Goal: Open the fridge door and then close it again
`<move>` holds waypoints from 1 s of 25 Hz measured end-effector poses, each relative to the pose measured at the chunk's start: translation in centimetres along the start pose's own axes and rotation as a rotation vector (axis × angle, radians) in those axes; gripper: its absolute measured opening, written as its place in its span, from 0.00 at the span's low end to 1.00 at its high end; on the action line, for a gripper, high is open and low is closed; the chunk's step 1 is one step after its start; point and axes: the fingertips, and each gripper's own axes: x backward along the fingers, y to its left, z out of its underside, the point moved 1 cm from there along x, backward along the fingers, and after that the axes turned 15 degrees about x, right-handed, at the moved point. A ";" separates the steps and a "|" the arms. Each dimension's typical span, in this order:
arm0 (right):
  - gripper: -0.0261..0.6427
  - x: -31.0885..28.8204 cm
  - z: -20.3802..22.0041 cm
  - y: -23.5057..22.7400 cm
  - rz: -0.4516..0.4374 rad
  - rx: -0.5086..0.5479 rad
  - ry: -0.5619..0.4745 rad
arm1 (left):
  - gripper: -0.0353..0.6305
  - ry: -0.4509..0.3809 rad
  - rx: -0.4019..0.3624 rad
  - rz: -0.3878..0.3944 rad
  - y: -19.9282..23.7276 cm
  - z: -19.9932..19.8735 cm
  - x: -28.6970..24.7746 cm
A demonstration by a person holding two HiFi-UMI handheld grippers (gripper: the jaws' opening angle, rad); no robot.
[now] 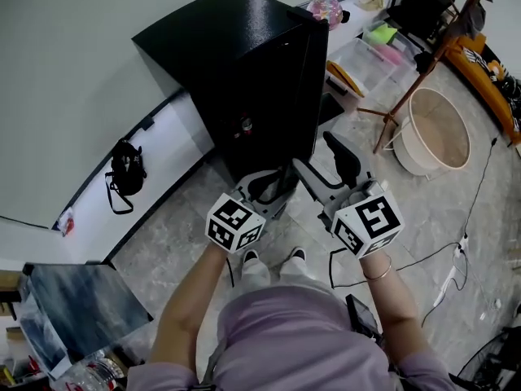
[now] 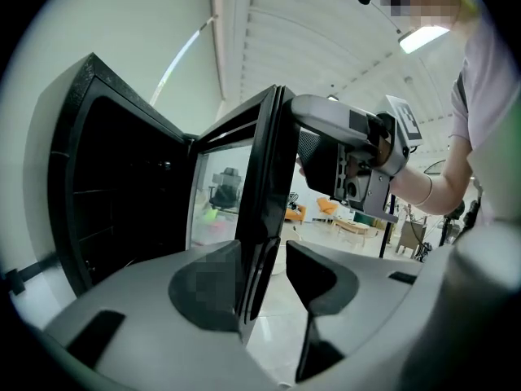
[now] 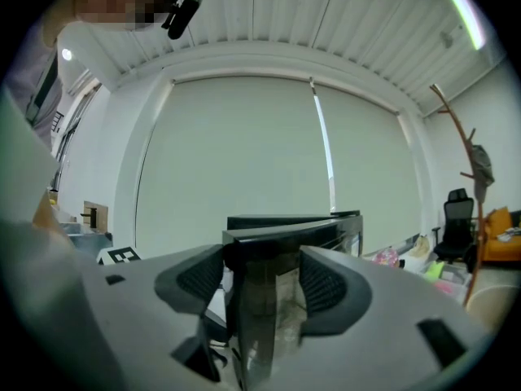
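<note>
A black fridge (image 1: 228, 39) stands against the wall, its door (image 1: 319, 88) swung out towards me. In the left gripper view the dark inside (image 2: 122, 210) lies to the left and the door's edge (image 2: 264, 210) runs between the jaws. My left gripper (image 2: 260, 279) is open around that edge, with a gap at the right pad. It shows low in front of the fridge (image 1: 273, 184) in the head view. My right gripper (image 3: 262, 279) has both pads against the door's edge (image 3: 264, 308), higher up. It reaches in from the right (image 1: 330, 165).
A beige round tub (image 1: 435, 133) and a wooden coat stand (image 1: 423, 72) are to the right. A clear plastic bin (image 1: 366, 59) sits behind the fridge's right side. A black bag (image 1: 126, 169) lies by the wall at left. Cables (image 1: 456, 251) trail on the floor.
</note>
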 end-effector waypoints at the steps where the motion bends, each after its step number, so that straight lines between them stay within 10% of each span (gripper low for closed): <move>1: 0.48 0.5 0.1 -0.2 0.012 -0.002 0.002 | 0.31 0.004 -0.003 0.010 -0.2 0.0 -0.3; 25: 0.42 8.5 6.6 -8.2 0.371 -0.065 0.186 | 0.30 0.101 -0.079 0.267 -9.1 1.9 -11.8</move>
